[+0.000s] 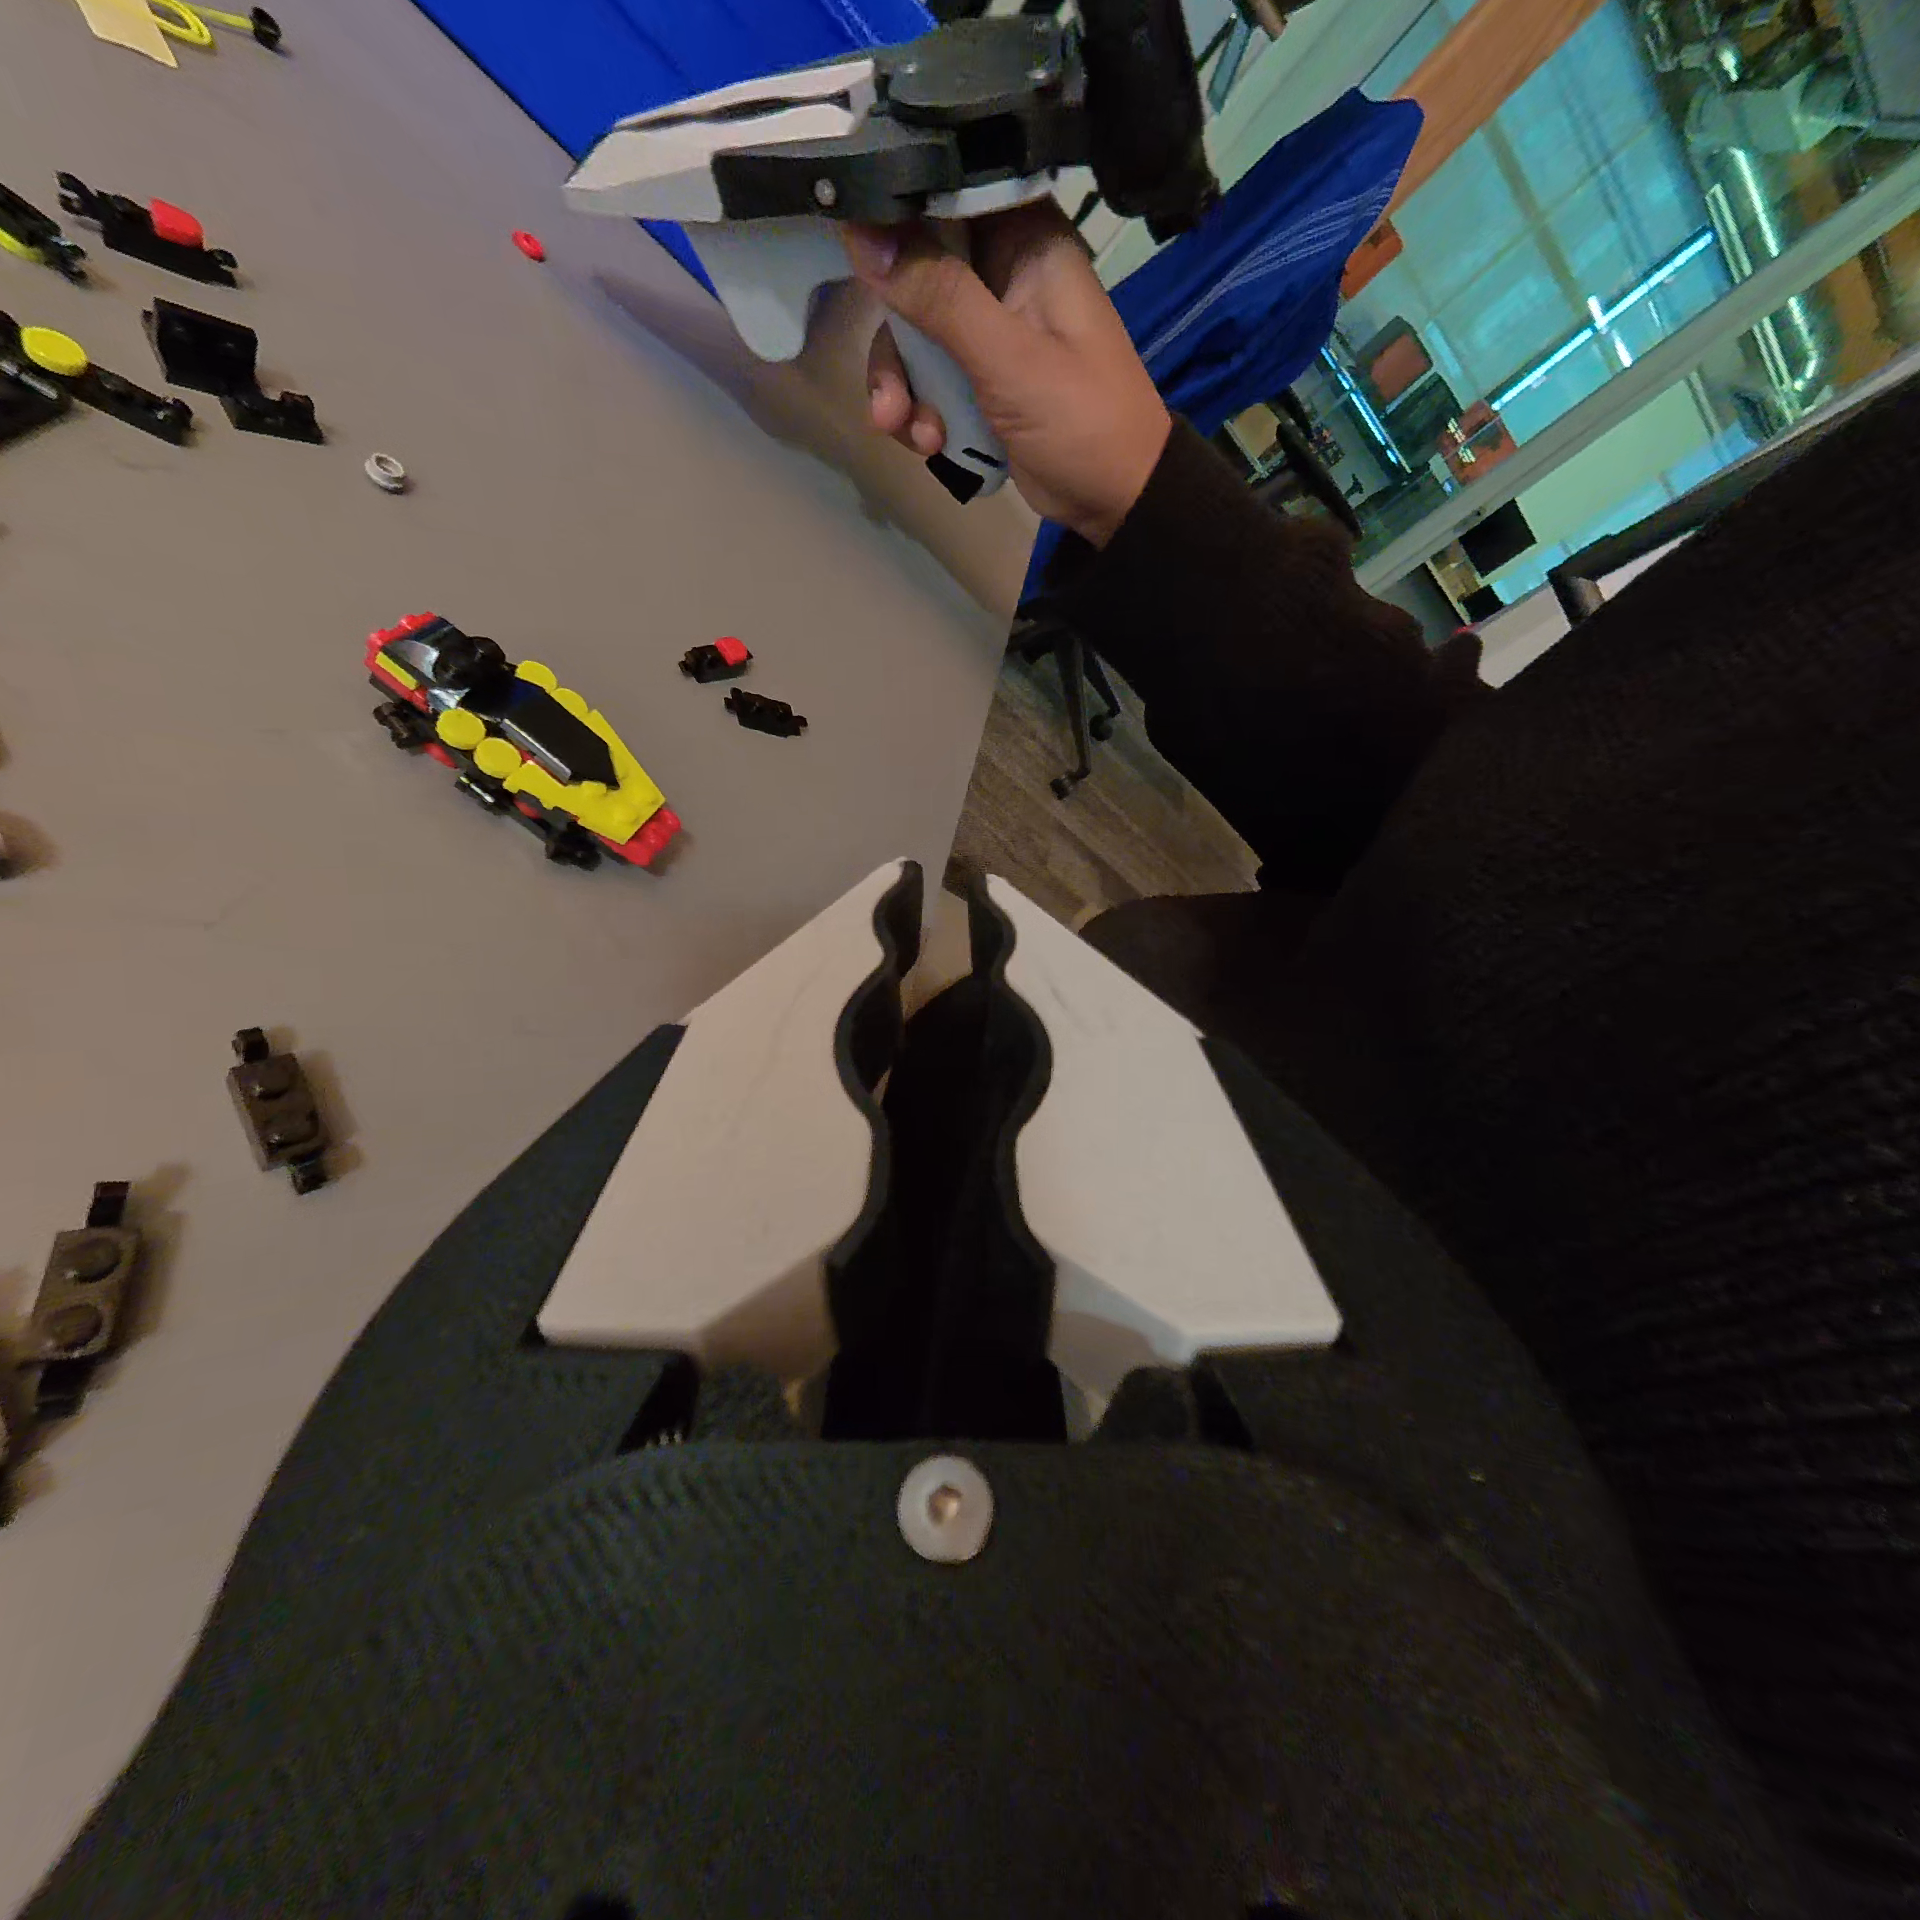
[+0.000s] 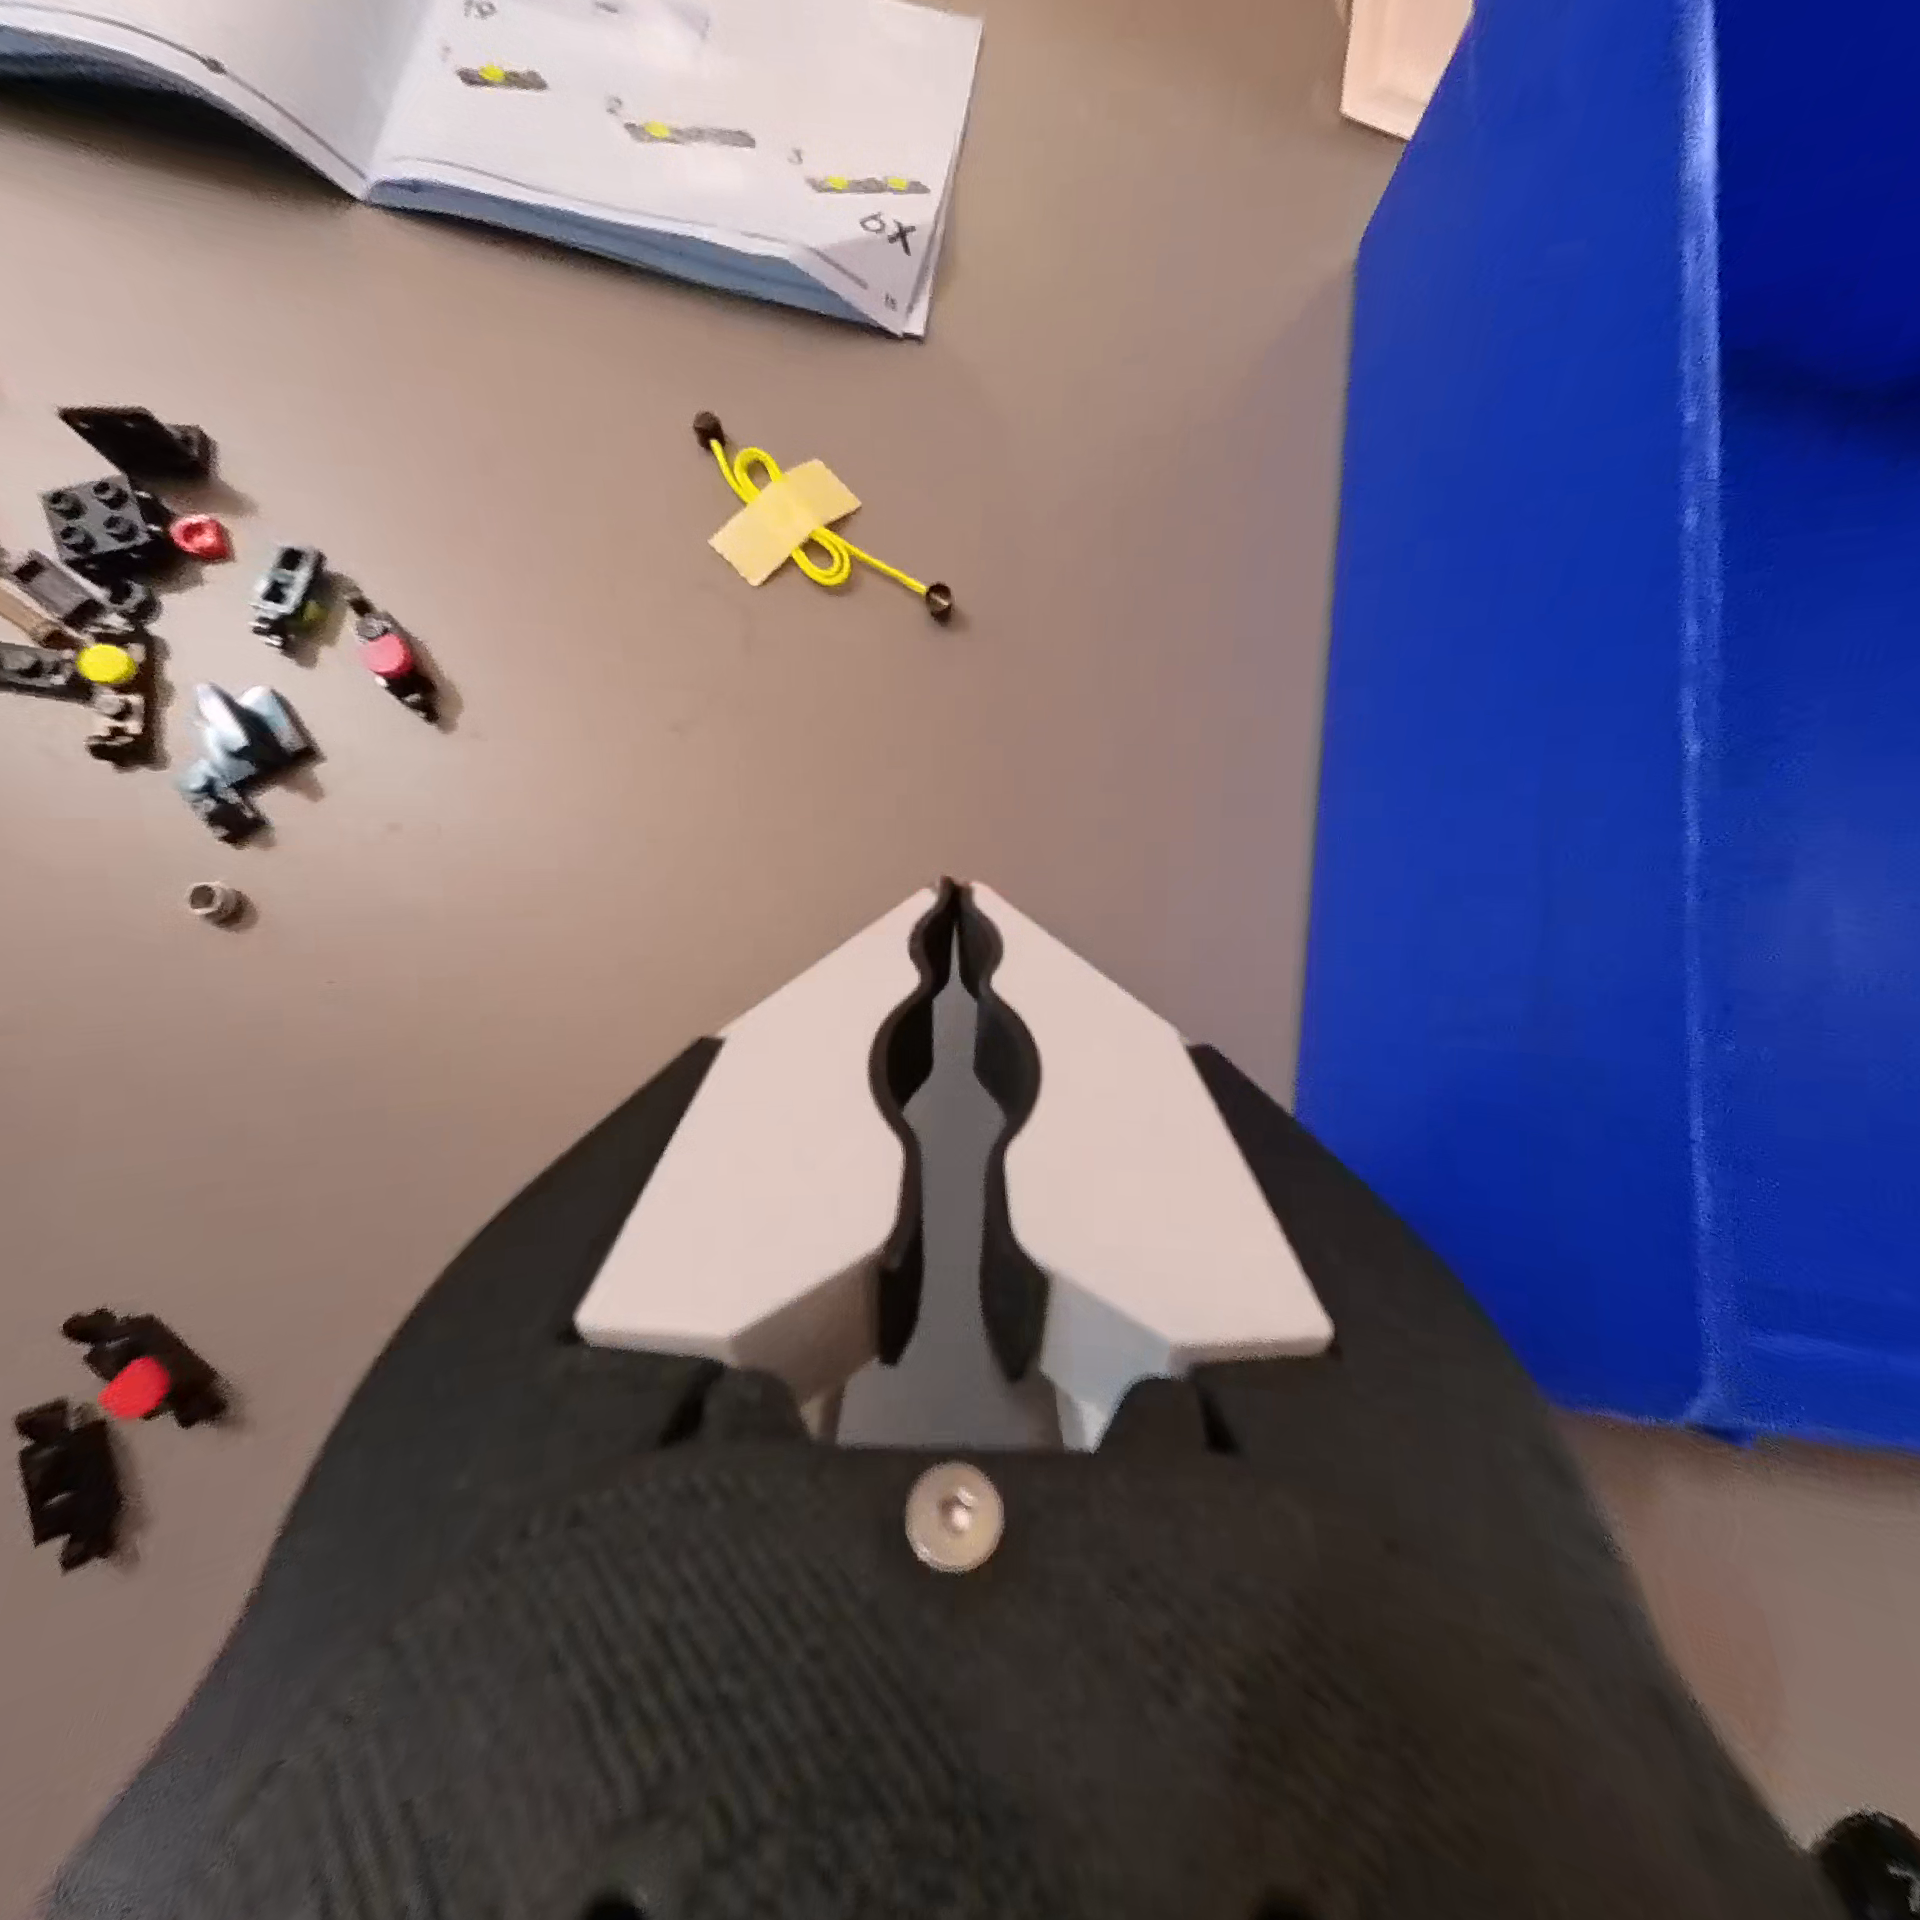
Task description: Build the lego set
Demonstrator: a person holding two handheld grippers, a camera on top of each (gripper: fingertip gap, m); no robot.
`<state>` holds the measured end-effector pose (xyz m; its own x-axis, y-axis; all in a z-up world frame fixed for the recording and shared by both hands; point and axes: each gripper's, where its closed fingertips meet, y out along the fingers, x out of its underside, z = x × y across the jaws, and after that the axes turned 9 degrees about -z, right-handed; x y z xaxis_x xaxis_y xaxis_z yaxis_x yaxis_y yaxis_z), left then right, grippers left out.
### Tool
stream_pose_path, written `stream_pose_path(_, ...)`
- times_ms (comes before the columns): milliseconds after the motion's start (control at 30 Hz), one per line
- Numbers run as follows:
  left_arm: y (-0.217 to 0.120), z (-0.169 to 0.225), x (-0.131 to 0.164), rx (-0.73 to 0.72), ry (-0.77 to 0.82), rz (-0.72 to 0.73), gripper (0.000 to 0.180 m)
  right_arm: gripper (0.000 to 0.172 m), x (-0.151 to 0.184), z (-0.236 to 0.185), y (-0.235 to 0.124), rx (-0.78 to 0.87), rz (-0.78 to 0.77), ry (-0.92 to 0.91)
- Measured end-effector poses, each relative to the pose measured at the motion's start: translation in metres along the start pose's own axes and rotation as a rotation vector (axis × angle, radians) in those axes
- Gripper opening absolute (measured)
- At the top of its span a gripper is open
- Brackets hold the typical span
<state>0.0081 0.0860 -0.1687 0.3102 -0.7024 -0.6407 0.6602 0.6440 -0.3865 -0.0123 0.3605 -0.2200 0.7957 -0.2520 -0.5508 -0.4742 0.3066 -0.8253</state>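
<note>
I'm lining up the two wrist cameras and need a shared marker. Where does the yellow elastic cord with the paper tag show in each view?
Left wrist view: yellow elastic cord at the top left corner, partly cut off by the picture's edge, far across the grey table.
Right wrist view: the cord lies upper centre, ahead of the closed right gripper.
Shared landmark: the blue bin, also seen at top centre.

Left tongs (image 1: 943, 883), white wedge fingers with wavy black pads on black textured body: tips stand slightly apart, narrow slit between pads, nothing in grasp, tilted over tabletop (image 1: 623, 540) edge. Right tongs (image 2: 952, 889), same build: pad tips meet, grasp bare, held above tabletop. Seen from left wrist view, right tongs lifted, fingers pointing left, grey pistol handle gripped by hand (image 1: 1023, 364); dark sleeve (image 1: 1278, 665) covers forearm.
</note>
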Motion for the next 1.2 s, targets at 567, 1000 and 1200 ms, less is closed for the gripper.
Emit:
stream_pose_path(567, 0.012, -0.001, 0.011, -0.034, 0.035, -0.064, 0.007, 0.008, 0.007, -0.014, 0.019, -0.178, 0.026, 0.027)
stream_pose_path(1000, 0.005, -0.003, -0.007, -0.109, 0.184, 0.027, 0.027, 0.007, -0.001, -0.172, -0.107, -0.935, 0.275, -0.248)
stream_pose_path(1200, -0.005, 0.016, -0.017, -0.174, 0.447, 0.099, 0.033, 0.007, 0.043, -0.228, -0.161, -1.324, 0.213, -0.401)
